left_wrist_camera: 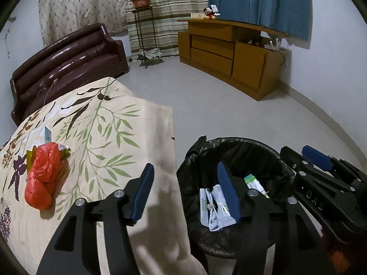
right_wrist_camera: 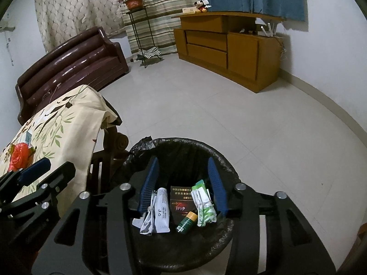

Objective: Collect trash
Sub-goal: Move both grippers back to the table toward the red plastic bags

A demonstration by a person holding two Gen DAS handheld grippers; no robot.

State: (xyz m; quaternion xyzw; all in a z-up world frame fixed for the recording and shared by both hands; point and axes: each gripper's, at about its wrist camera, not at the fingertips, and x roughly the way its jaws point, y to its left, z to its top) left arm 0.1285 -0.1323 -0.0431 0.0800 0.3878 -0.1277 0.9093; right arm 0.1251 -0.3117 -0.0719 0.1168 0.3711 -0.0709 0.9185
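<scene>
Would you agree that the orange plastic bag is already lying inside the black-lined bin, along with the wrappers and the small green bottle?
Not quite. The orange plastic bag is not in the bin; it lies on the leaf-patterned cloth beside it, as the left wrist view shows. The wrappers and the small green bottle are inside the black-lined bin, as you say.

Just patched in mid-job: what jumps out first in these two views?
The black-lined trash bin on the floor dominates, with wrappers, a dark red box and a small green bottle lying in it, and the right gripper above it, jaws apart and empty. To its left, a crumpled red plastic bag sits on the leaf-print tablecloth, uncollected.
</scene>
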